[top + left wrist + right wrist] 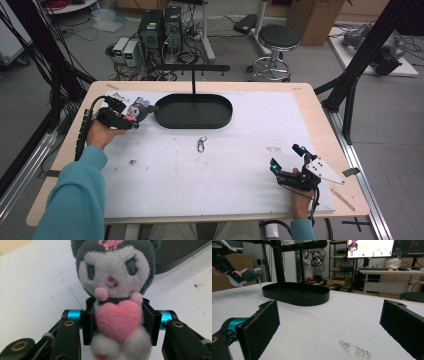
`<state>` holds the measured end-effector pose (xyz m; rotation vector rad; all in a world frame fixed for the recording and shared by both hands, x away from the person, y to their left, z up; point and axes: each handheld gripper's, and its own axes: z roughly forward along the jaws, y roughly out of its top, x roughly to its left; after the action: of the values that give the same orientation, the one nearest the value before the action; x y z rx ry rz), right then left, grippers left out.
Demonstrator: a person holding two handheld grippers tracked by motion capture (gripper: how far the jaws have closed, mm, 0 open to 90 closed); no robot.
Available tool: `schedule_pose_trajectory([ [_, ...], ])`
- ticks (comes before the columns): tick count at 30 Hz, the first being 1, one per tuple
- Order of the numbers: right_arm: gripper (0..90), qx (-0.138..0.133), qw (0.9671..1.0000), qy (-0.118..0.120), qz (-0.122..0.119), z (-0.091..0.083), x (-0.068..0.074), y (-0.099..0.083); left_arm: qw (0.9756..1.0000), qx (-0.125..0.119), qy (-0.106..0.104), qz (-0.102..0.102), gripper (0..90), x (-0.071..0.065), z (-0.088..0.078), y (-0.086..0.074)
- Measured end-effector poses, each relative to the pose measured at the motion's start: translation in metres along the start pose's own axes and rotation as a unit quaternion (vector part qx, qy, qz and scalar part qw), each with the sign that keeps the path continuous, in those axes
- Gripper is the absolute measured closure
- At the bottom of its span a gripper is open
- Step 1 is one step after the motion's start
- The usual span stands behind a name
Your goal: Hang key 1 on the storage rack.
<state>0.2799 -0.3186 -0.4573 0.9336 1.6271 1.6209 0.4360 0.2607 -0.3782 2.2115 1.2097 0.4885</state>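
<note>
Pressing in from both sides, your left gripper's (117, 322) black padded fingers (88, 322) clamped the body of a small plush doll with a white face, dark grey hood and pink felt heart (117, 292). In the left gripper view the pads sat against the toy's flanks at the level of the heart, the head rose upright above them and the round white feet hung below. In the high view you held that gripper (131, 116) at the far left of the table, with the doll (140, 107) just beside the left end of the black oval tray (194, 121); whether the toy touched the tray rim could not be told. From the right gripper view the doll (249, 275) hung clear of the white mat, left of the tray (297, 296).

Your right gripper (287, 157) rested near the right front corner, its jaws spread wide apart with nothing between them; the right gripper view showed bare mat between the two pads (264, 325).

A black T-shaped stand (193, 75) rose from the tray's far side. A small silver carabiner clip (201, 144) lay on the white table cover (225, 175) in front of the tray, well apart from both grippers. Your teal sleeve (75, 200) came in at the lower left.
</note>
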Motion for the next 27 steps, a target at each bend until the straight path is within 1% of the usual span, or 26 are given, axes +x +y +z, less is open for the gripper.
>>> schedule_pose_trajectory([
  [1, 1.8, 0.001, 1.0, 0.0, 0.0, 0.0, 0.0, 0.0, 0.9998, -0.017, 0.004, 0.012, 54.2, -0.002, -0.004, 0.001],
  [2, 1.8, 0.001, 1.0, 0.001, 0.0, 0.0, 0.0, 0.0, 0.9998, -0.017, 0.004, 0.012, 54.1, -0.002, -0.004, 0.001],
  [3, 1.8, 0.001, 1.0, 0.001, 0.0, 0.0, 0.0, 0.0, 0.9995, -0.028, 0.003, 0.018, 54.1, -0.003, -0.006, 0.002],
  [4, 1.8, 0.001, 1.0, 0.001, 0.0, 0.0, 0.0, 0.0, 0.9991, -0.038, 0.002, 0.018, 54.1, -0.004, -0.008, 0.003],
  [6, 1.8, 0.001, 1.0, 0.0, 0.0, 0.0, 0.0, 0.0, 0.9983, -0.055, -0.006, 0.02, 54.2, -0.007, -0.012, 0.005],
  [7, 1.8, 0.001, 1.0, 0.0, -0.001, 0.0, 0.0, 0.0, 0.9983, -0.055, -0.006, 0.02, 54.1, -0.007, -0.012, 0.005],
  [8, 1.8, 0.001, 1.0, 0.001, 0.0, 0.0, 0.0, 0.0, 0.998, -0.061, -0.007, 0.019, 54.1, -0.008, -0.013, 0.006],
  [10, 1.8, 0.001, 1.0, 0.001, 0.0, 0.0, 0.0, 0.0, 0.9976, -0.064, -0.01, 0.024, 54.1, -0.01, -0.015, 0.007],
  [12, 1.8, 0.002, 1.0, 0.0, 0.0, 0.0, 0.0, 0.0, 0.9967, -0.072, -0.015, 0.032, 54.0, -0.013, -0.018, 0.009],
  [13, 1.8, 0.002, 1.0, 0.0, 0.0, 0.0, 0.0, 0.0, 0.9967, -0.072, -0.015, 0.032, 54.0, -0.013, -0.018, 0.009],
  [16, 1.8, 0.001, 1.0, 0.0, -0.001, 0.0, 0.0, 0.0, 0.9947, -0.092, -0.029, 0.037, 54.0, -0.018, -0.023, 0.015],
  [17, 1.8, 0.0, 1.0, 0.001, -0.003, 0.001, -0.001, 0.0, 0.9943, -0.094, -0.032, 0.039, 54.0, -0.019, -0.024, 0.016],
  [18, 1.8, 0.001, 1.0, 0.0, -0.002, 0.0, 0.0, 0.0, 0.9933, -0.102, -0.036, 0.041, 54.0, -0.021, -0.025, 0.018],
  [19, 1.9, 0.001, 1.0, 0.0, -0.001, 0.0, 0.0, 0.0, 0.9927, -0.106, -0.042, 0.04, 54.0, -0.023, -0.027, 0.02],
  [22, 1.8, 0.001, 1.0, 0.0, -0.001, 0.0, 0.0, 0.0, 0.9925, -0.104, -0.046, 0.043, 54.0, -0.026, -0.029, 0.024],
  [23, 1.9, 0.001, 1.0, 0.0, -0.002, 0.001, 0.0, 0.0, 0.992, -0.108, -0.047, 0.045, 54.0, -0.03, -0.031, 0.028],
  [24, 1.8, 0.001, 1.0, 0.0, -0.001, 0.0, 0.0, 0.0, 0.9916, -0.112, -0.044, 0.047, 53.9, -0.033, -0.032, 0.03],
  [25, 1.8, 0.001, 1.0, 0.0, -0.001, 0.0, 0.0, 0.0, 0.9916, -0.112, -0.044, 0.047, 54.0, -0.033, -0.032, 0.03],
  [27, 1.8, 0.0, 1.0, 0.001, -0.003, 0.001, -0.001, 0.0, 0.9904, -0.119, -0.047, 0.052, 54.0, -0.039, -0.035, 0.037],
])
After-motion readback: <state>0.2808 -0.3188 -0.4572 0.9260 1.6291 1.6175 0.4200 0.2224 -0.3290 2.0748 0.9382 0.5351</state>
